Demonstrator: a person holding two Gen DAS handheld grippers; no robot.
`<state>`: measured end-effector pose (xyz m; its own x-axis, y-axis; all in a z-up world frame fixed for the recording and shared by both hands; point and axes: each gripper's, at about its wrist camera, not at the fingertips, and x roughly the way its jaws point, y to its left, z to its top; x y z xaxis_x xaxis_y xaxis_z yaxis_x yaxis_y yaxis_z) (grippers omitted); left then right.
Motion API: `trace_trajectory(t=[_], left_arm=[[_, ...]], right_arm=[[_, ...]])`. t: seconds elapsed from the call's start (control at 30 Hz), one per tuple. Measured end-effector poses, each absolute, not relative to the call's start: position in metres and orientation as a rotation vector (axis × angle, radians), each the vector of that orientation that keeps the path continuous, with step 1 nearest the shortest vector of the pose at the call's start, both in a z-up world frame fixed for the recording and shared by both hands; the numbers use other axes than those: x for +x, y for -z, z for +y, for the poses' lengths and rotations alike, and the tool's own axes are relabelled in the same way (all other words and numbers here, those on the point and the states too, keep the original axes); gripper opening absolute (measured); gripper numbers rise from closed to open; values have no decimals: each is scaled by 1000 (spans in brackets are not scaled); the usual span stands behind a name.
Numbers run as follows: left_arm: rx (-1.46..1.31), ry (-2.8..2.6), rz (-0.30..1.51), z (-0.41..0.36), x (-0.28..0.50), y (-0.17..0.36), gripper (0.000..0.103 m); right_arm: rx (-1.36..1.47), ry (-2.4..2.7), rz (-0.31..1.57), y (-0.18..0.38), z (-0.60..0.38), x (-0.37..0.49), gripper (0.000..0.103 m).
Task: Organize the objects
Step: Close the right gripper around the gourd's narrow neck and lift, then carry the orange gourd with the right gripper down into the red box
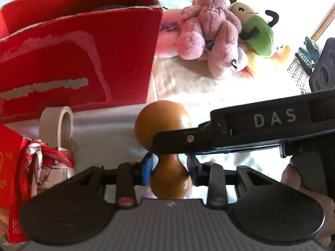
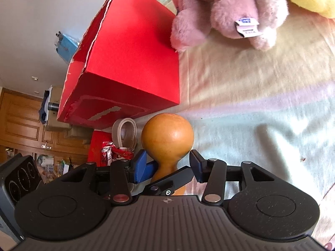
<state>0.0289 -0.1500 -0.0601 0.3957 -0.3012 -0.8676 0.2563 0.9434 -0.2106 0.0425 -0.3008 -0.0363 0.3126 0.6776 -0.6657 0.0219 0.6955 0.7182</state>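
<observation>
An orange-brown gourd (image 1: 163, 123) (image 2: 167, 136) stands upright over a pale bedspread. My left gripper (image 1: 170, 167) is shut on its narrow neck, with the blue pad (image 1: 147, 167) pressed against the left side. In the left wrist view, my right gripper (image 1: 272, 121), marked DAS, reaches in from the right, and one finger crosses in front of the gourd. In its own view, the right gripper (image 2: 167, 163) is open, its fingers astride the neck with gaps on both sides. The left gripper's black finger (image 2: 167, 182) crosses below.
A torn red cardboard box (image 1: 79, 52) (image 2: 129, 58) stands close behind on the left. A beige strap (image 1: 58, 123) and red-ribboned bag sit beside it. Pink (image 1: 209, 31), green (image 1: 257, 29) and yellow plush toys lie farther back. A black device (image 1: 324, 67) is at the right.
</observation>
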Motion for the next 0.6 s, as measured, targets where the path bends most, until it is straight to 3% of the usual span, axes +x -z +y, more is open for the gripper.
trace_trajectory(t=[0.2,0.6], left_arm=[[-36,356,1116,-157,27,62,36],[-31,366,1096,-151,23,49,36]], right_arm=[[690,-487,1211,40,-293,44,58],[654,-525,1187,27,-290,47,53]])
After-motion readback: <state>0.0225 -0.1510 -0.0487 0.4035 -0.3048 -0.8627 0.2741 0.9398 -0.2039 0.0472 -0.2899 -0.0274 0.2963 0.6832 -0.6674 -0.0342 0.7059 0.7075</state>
